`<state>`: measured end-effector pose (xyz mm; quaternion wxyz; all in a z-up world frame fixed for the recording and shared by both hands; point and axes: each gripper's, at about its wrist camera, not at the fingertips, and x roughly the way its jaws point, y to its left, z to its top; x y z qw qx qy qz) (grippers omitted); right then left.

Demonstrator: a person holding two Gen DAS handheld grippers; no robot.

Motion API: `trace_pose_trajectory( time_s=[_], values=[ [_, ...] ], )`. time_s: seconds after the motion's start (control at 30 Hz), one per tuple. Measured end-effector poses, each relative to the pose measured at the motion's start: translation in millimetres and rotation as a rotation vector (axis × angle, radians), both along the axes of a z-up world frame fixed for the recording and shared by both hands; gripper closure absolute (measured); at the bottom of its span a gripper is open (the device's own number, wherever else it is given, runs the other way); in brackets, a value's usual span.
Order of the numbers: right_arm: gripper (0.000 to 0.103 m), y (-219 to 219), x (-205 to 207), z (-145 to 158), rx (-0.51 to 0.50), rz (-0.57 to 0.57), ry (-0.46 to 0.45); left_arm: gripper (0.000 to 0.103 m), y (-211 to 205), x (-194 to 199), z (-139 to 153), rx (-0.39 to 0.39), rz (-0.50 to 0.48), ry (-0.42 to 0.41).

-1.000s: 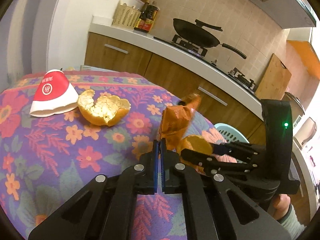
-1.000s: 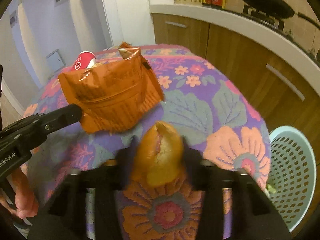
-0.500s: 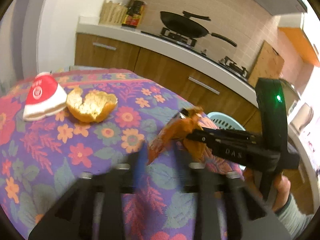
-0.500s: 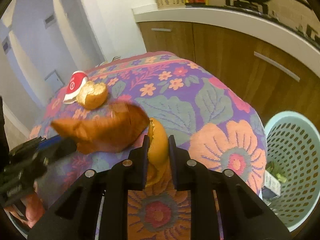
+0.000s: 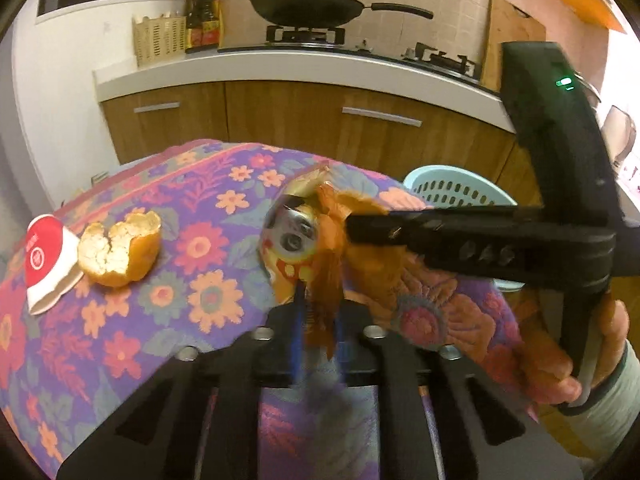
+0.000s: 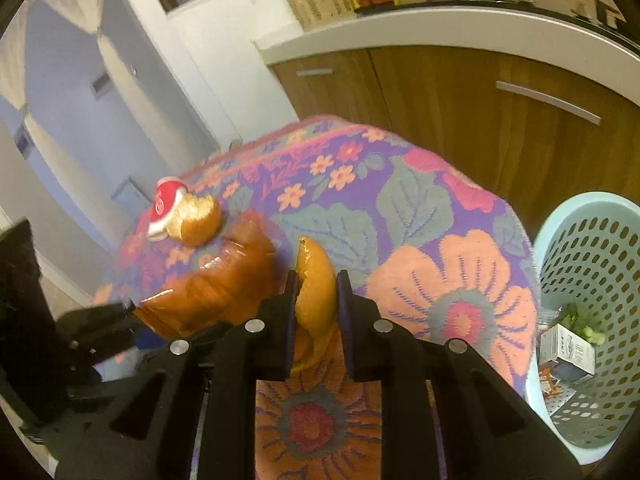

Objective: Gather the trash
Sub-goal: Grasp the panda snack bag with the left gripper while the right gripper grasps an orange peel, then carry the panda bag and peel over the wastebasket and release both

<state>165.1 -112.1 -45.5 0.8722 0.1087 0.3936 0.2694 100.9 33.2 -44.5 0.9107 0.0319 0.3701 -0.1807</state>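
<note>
Left gripper (image 5: 316, 316) fingers closing on wrapper (image 5: 320, 248) (crumpled) — right gripper (image 6: 318, 312) pinches peel (image 6: 316, 280).

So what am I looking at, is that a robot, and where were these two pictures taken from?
No robot: a person holds black tongs in each hand, and a wide-angle camera on each looks along its fingers. One picture is from the left tongs, the other from the right tongs. The left jaws are closing on a crumpled orange snack wrapper; the right pinch a piece of orange peel. On the flowered tablecloth lie a bigger peel and a squashed red-and-white paper cup. Beside the table stands a pale blue basket holding some rubbish.
</note>
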Motion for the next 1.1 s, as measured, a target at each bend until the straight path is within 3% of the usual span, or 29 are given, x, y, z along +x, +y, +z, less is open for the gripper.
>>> trace_pose_trajectory(
  time_s=[0.17,0.4,0.7,0.9,1.1],
  values=[
    [0.087,-11.4,-11.5,8.8,-0.025,-0.042,-0.055,0.096,6.1,-4.9,7.4,-0.071,0.027,-0.009],
    [0.087,-61.1,-28.4,34.3,-0.038,-0.14,-0.14,0.096,-22.2,-4.5,29.2,-0.151,-0.042,-0.037],
    [0.087,-162.0,-37.3,31.8,-0.02,-0.323,-0.135,0.096,-110.1,13.9,43.6,-0.125,-0.175,-0.051],
    [0.087,-220.4,-39.0,14.8,-0.002,-0.424,-0.099,0.096,-163.5,36.2,31.8,-0.119,-0.217,-0.001],
    [0.087,-251.9,-33.7,-7.1,0.003,-0.469,-0.038,0.095,-203.3,57.6,10.9,-0.095,-0.237,0.069]
  ],
)
